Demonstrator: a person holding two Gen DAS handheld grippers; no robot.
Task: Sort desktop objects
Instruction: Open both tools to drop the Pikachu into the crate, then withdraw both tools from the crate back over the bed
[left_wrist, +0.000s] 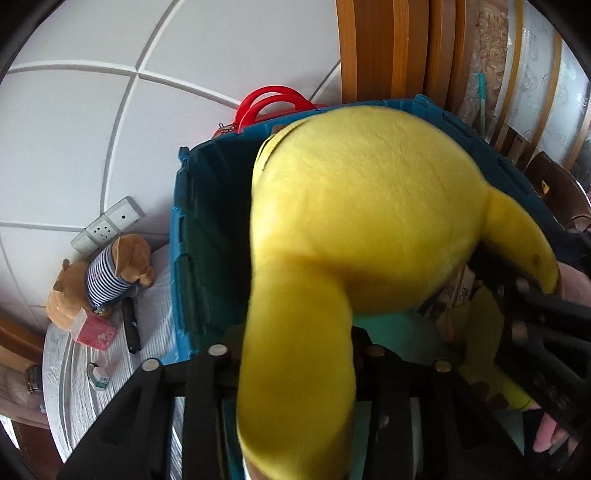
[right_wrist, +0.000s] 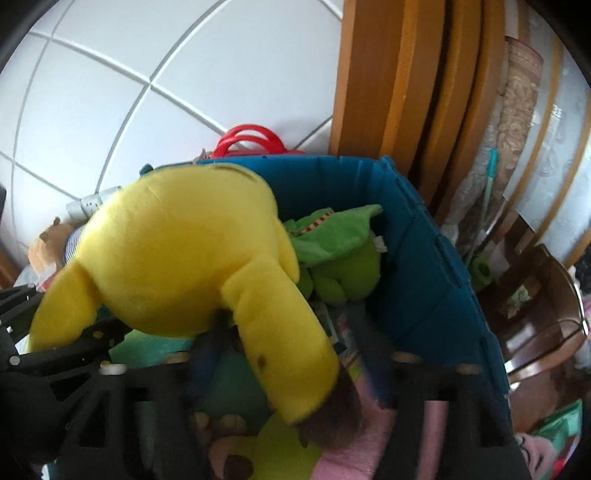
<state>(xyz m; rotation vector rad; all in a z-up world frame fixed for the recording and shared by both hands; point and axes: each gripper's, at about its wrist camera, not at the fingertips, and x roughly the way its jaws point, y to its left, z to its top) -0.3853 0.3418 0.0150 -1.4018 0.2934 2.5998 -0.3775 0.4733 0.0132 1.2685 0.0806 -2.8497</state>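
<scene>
Both grippers' fingers clamp the yellow plush; only the right view shows the green plush.

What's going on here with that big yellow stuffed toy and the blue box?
A person is using two handheld grippers to put a yellow plush toy into a blue storage bin. The left gripper and the right gripper each have one of the toy's limbs between their fingers, and the toy hangs over the bin's opening. A green plush toy is already inside. A plush dog in a striped shirt, a black marker and a pink box are on the table beside the bin.
</scene>
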